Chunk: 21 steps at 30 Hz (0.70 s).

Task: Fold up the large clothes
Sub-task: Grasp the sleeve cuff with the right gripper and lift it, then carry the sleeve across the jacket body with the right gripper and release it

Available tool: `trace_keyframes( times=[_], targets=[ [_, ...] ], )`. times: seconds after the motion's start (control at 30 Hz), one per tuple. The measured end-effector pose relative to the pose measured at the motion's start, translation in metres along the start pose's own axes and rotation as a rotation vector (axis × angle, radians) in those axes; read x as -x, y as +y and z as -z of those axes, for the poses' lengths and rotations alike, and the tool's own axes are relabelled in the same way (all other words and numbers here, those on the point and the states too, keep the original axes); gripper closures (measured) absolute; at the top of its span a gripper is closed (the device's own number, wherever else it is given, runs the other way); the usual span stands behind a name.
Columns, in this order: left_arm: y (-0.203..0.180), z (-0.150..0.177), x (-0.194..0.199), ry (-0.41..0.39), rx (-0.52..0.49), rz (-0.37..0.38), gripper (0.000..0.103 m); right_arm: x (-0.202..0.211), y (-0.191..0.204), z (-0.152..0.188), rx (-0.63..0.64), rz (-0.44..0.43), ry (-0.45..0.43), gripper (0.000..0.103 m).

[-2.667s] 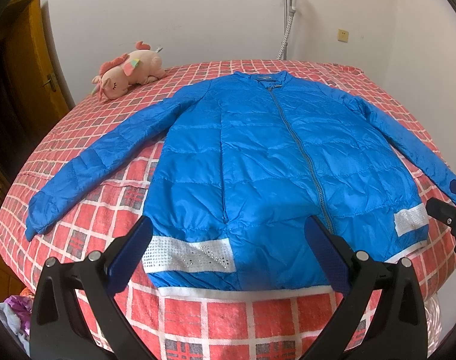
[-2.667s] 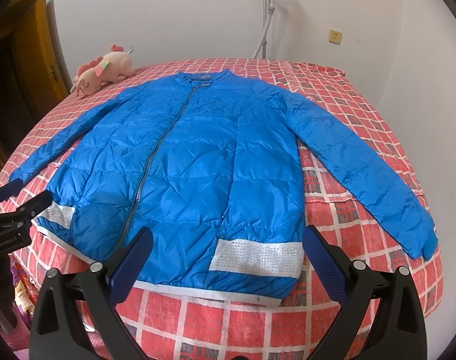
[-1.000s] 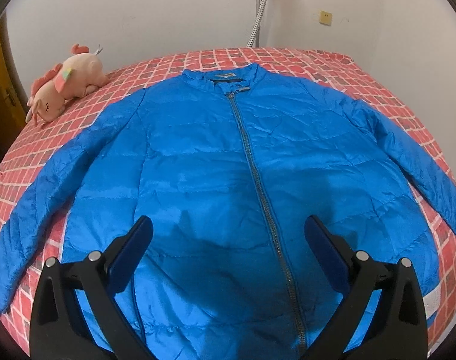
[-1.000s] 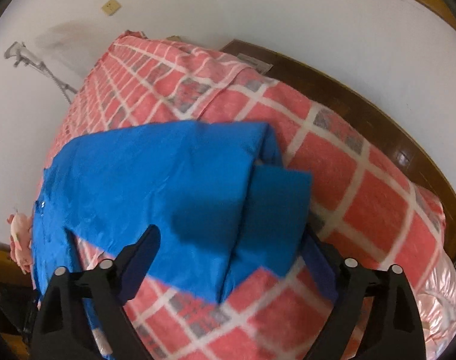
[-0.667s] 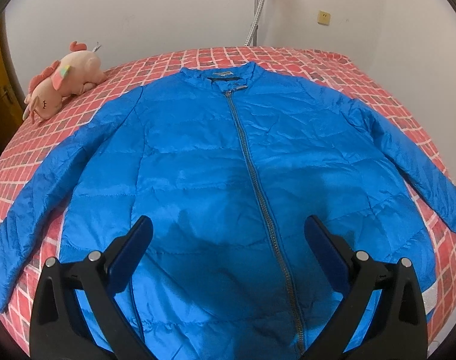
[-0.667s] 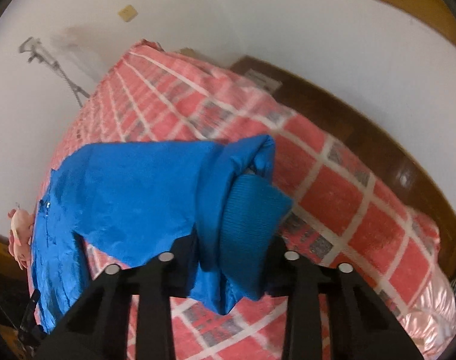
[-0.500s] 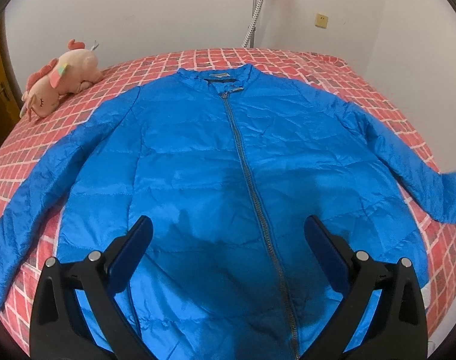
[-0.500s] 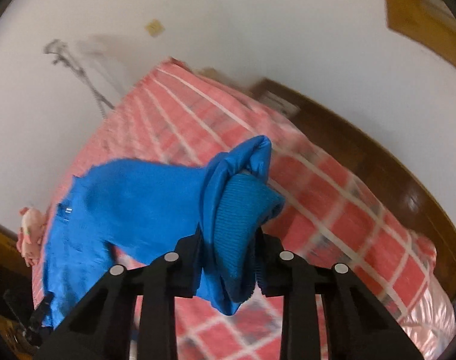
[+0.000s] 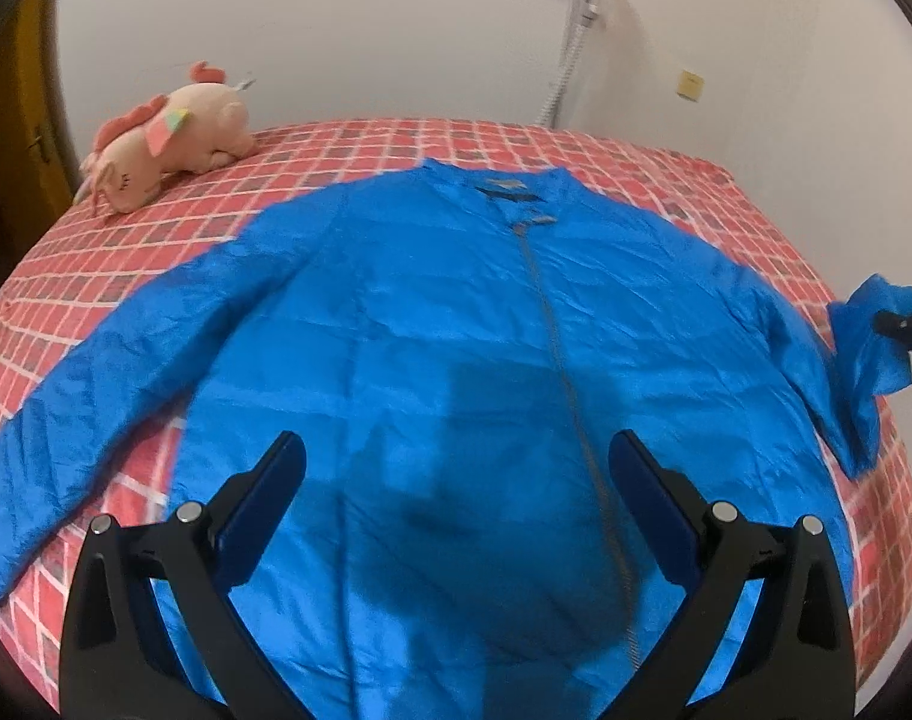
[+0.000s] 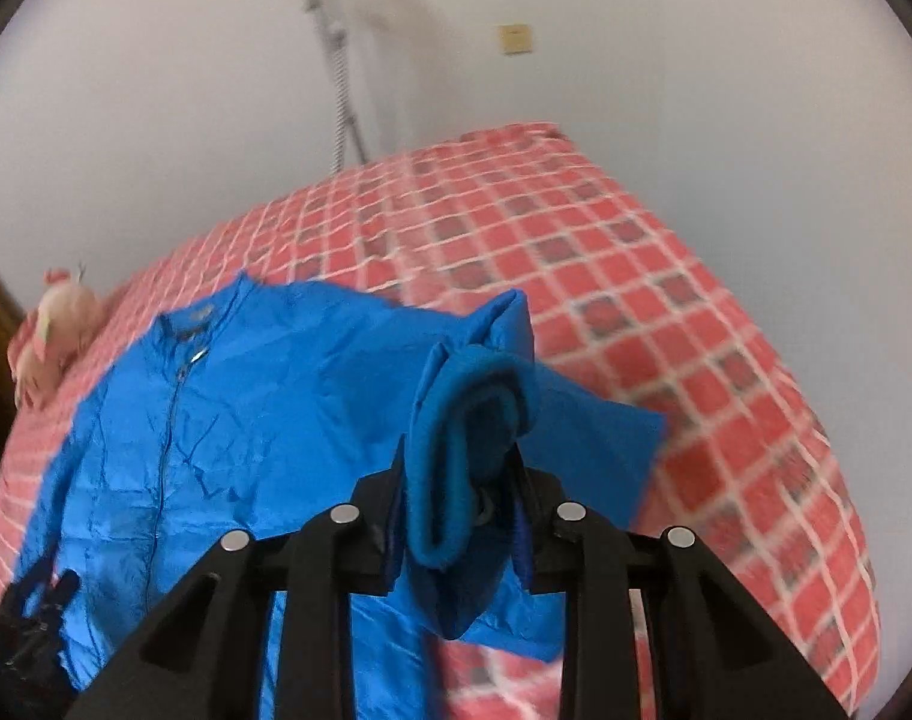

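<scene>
Blue down jacket (image 9: 468,360) is laid face up, zipped, across the bed (image 9: 126,264), collar toward the wall. Its right sleeve cuff (image 10: 462,456) is pinched between the pressed-together fingers of the right tool (image 10: 459,516) and held lifted above the bedspread; in the left wrist view the raised cuff is seen at the far right edge. Left tool (image 9: 456,498) is spread wide, nothing held, hovering over the lower front of the jacket. Left sleeve (image 9: 96,384) is flat on the bed, untouched.

Step in hand, judged: right sleeve to be folded inward over the chest. It is best carried across with the cuff kept low so the slippery shell is not dragged, and laid straight near the zipper (image 9: 570,396). The body could be pinned near the shoulder by the free tool to stop shifting. The knit cuff is bunched, so slippage is possible.

Bed is covered by a red checked bedspread. A pink plush toy (image 9: 168,138) lies near the far left corner. White walls, a pale wall switch plate (image 10: 516,39), and a metal stand (image 9: 576,18) are seen behind the bed.
</scene>
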<state>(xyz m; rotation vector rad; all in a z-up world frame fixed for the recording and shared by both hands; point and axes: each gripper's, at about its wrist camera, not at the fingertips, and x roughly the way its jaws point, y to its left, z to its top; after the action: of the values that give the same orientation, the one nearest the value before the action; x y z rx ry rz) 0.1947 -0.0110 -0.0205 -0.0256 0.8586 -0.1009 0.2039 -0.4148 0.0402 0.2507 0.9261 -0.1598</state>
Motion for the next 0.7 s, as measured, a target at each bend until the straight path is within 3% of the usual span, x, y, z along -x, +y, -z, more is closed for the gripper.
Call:
trace_keyframes(
  times=[0.27, 0.33, 0.4, 0.5, 0.57, 0.7],
  targets=[
    [0.029, -0.013, -0.011, 0.007, 0.072, -0.065, 0.003, -0.060, 0.071, -0.002, 0.139, -0.110, 0.071, 0.075],
    [0.032, -0.015, -0.015, 0.024, 0.082, -0.065, 0.003, -0.066, 0.081, 0.000, 0.174, -0.238, 0.116, 0.068],
    [0.032, -0.017, -0.017, 0.046, 0.084, -0.055, 0.003, -0.066, 0.077, 0.003, 0.164, -0.444, 0.185, 0.061],
    [0.024, -0.020, -0.022, 0.089, 0.071, -0.019, 0.003, -0.054, 0.058, 0.005, 0.132, -0.555, 0.191, 0.061],
    [0.009, -0.025, -0.027, 0.124, 0.041, 0.008, 0.003, -0.045, 0.040, 0.002, 0.113, -0.509, 0.150, 0.061],
    [-0.044, -0.037, -0.042, 0.173, -0.064, 0.099, 0.003, -0.043, -0.016, -0.005, 0.021, -0.224, 0.065, 0.061]
  ],
)
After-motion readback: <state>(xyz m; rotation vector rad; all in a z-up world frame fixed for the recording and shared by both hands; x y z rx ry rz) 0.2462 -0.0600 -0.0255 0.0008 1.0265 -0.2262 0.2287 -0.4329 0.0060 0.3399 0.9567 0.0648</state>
